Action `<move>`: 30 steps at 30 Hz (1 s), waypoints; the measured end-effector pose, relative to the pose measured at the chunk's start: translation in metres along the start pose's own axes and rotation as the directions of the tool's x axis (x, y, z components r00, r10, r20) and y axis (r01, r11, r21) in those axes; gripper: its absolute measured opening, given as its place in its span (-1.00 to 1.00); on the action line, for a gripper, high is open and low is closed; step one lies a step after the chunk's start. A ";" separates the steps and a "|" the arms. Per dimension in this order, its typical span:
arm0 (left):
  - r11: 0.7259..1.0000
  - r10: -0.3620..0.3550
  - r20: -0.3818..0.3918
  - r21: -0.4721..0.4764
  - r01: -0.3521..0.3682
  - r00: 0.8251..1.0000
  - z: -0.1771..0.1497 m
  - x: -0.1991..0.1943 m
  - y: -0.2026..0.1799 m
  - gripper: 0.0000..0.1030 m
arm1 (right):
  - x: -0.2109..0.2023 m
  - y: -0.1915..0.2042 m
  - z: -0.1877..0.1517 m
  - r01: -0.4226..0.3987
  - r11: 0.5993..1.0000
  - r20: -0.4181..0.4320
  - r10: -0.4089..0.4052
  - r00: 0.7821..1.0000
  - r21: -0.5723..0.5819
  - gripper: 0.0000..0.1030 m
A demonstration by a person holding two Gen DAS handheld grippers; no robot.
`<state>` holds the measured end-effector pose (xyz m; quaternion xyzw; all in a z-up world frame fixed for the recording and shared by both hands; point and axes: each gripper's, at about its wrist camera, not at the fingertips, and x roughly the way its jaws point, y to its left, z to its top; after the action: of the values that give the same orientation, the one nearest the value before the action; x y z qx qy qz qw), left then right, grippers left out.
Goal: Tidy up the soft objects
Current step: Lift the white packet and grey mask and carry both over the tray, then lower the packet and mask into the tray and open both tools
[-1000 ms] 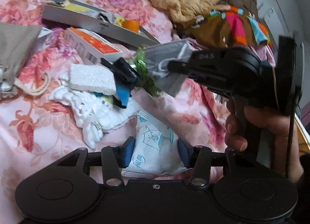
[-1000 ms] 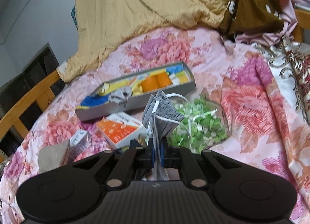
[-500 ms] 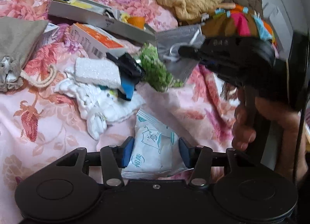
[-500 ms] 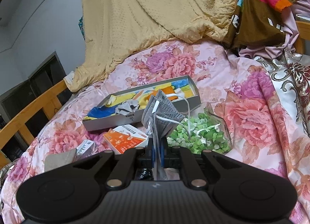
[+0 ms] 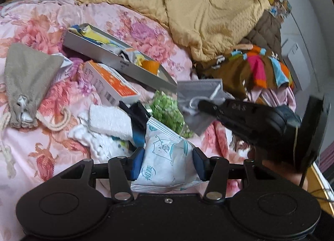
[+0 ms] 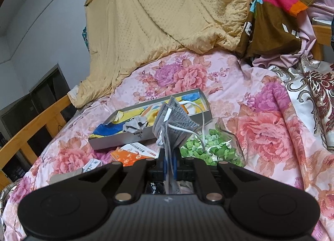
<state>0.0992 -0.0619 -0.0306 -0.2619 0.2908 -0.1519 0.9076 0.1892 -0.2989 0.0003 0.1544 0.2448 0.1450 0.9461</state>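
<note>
Two claws, both loaded: my left claw [image 5: 168, 162] clamps the white tissue packet [image 5: 165, 157] across its width, its long axis running away from me, while my right claw [image 6: 169, 167] is pinched tight on the grey face mask [image 6: 174, 125], held up over the bed [image 6: 261, 136]. I judge the open grey box [image 6: 146, 134] lies straight ahead of the mask, nearer my right hand.
</note>
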 end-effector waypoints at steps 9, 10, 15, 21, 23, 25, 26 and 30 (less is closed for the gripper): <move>0.999 0.031 0.077 -0.012 -0.030 0.997 0.027 -0.004 0.006 0.02 | -0.003 0.002 0.002 -0.024 1.000 0.012 0.024 1.000 -0.004 -0.86; 0.999 0.037 0.091 -0.010 -0.036 0.995 0.032 -0.004 0.006 0.02 | -0.004 0.003 0.002 -0.025 1.000 0.014 0.026 1.000 -0.007 -0.86; 0.999 0.041 0.151 -0.016 -0.039 0.988 0.055 -0.001 0.007 0.02 | -0.003 0.004 0.002 -0.029 1.000 0.015 0.029 0.999 -0.010 -0.86; 0.999 0.035 0.195 -0.018 -0.032 0.980 0.074 0.006 0.006 0.03 | -0.004 0.007 0.004 -0.039 0.999 0.031 0.039 0.999 -0.022 -0.86; 0.999 0.032 0.204 -0.023 -0.028 0.978 0.079 0.010 0.007 0.03 | -0.002 0.008 0.006 -0.045 0.999 0.037 0.046 0.998 -0.025 -0.86; 0.999 0.029 0.211 -0.031 -0.023 0.977 0.084 0.016 0.008 0.03 | 0.001 0.007 0.009 -0.048 0.999 0.044 0.050 0.998 -0.024 -0.86; 0.999 0.031 0.215 -0.038 -0.024 0.976 0.087 0.018 0.009 0.03 | 0.003 0.007 0.011 -0.047 0.999 0.048 0.048 0.998 -0.022 -0.86; 0.997 0.045 0.228 -0.078 -0.028 0.973 0.100 0.030 0.014 0.02 | 0.018 0.004 0.023 -0.038 0.999 0.070 0.039 0.997 -0.016 -0.86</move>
<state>0.1849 -0.0242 0.0171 -0.3057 0.1942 -0.0932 0.9274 0.2154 -0.2935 0.0134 0.1571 0.2074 0.1594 0.9523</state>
